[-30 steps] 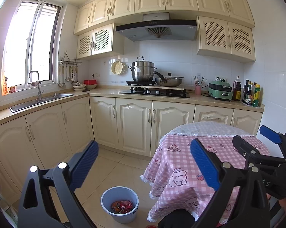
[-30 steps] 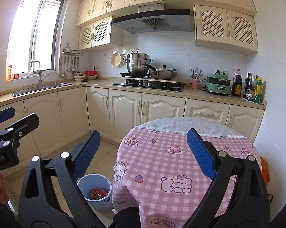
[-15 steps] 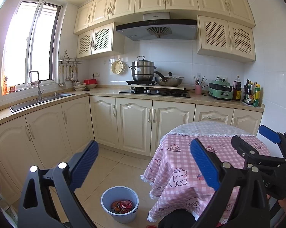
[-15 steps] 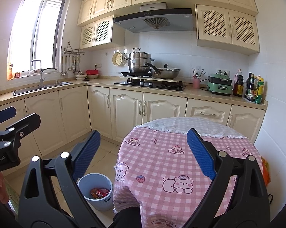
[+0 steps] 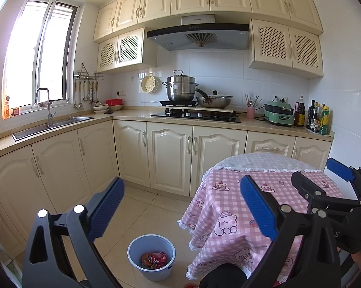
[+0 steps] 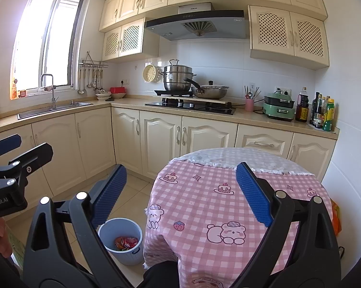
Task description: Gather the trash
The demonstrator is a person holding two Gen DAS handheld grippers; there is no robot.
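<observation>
A light blue bin (image 5: pixel 151 256) stands on the tiled floor left of the round table and holds red wrappers (image 5: pixel 154 260). It also shows in the right wrist view (image 6: pixel 122 241). My left gripper (image 5: pixel 180 206) is open and empty, held high above the bin. My right gripper (image 6: pixel 180 194) is open and empty above the table's near edge. The right gripper shows at the right of the left wrist view (image 5: pixel 324 182); the left gripper shows at the left of the right wrist view (image 6: pixel 10 158).
The round table has a pink checked cloth (image 6: pixel 228 204). Cream cabinets (image 5: pixel 168 153) run along the back and left walls. A sink (image 5: pixel 48 124) is at the left, a stove with pots (image 5: pixel 194 110) at the back, bottles (image 5: pixel 317 117) at the right.
Both grippers have drifted slightly; the view is almost the same. Both stay open and empty.
</observation>
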